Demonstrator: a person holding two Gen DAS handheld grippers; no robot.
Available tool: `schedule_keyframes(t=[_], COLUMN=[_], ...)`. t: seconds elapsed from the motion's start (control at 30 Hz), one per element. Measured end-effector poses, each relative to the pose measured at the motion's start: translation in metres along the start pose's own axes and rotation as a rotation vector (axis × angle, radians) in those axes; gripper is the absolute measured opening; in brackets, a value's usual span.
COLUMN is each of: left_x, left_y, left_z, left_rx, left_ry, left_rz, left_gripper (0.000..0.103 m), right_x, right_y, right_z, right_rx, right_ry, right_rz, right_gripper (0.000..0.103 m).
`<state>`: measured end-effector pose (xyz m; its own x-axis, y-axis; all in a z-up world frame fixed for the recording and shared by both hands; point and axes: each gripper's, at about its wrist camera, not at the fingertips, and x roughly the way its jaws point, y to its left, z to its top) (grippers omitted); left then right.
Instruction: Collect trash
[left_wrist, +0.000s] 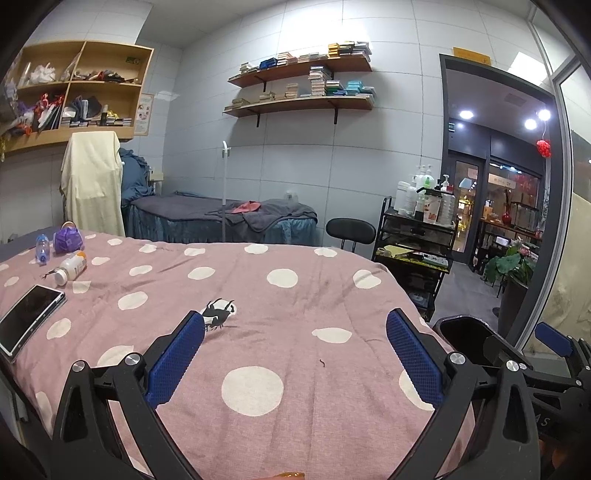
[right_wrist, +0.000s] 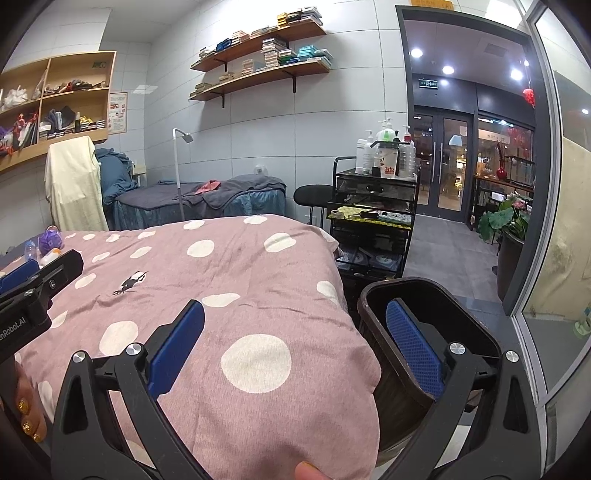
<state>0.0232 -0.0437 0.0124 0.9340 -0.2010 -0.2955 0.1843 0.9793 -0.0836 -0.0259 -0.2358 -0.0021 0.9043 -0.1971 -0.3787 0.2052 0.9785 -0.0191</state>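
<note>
Trash lies at the far left of the pink dotted bed (left_wrist: 295, 280): a small clear water bottle (left_wrist: 42, 249), a crumpled purple bag (left_wrist: 68, 238) and a white pill bottle (left_wrist: 72, 267) on its side. My left gripper (left_wrist: 295, 314) hovers open over the cover, well to the right of them, with nothing between its fingers. A dark brown bin (right_wrist: 373, 306) stands beside the bed's right corner. My right gripper (right_wrist: 295, 306) is open and empty, its right finger (right_wrist: 413, 347) over the bin's mouth. The purple bag (right_wrist: 50, 238) also shows far left in the right wrist view.
A dark tablet (left_wrist: 29, 317) lies at the bed's left edge. A black trolley (right_wrist: 373, 206) with bottles and a black stool (right_wrist: 314, 194) stand past the bed. A second bed (left_wrist: 221, 214) lies along the back wall. A potted plant (right_wrist: 506, 221) stands by the doorway.
</note>
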Motion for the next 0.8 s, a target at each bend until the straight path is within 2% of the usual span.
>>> schedule_keyframes(t=[0.8], left_x=[-0.0035], left_y=[-0.0008], left_z=[0.0017], left_rx=[-0.007], left_ry=[0.012], left_rz=[-0.005], left_gripper=[0.097], right_x=[-0.0005], right_y=[0.0019], right_z=[0.0001], right_rx=[0.011], right_ry=[0.005], right_rz=[0.021], right_gripper=[0.097])
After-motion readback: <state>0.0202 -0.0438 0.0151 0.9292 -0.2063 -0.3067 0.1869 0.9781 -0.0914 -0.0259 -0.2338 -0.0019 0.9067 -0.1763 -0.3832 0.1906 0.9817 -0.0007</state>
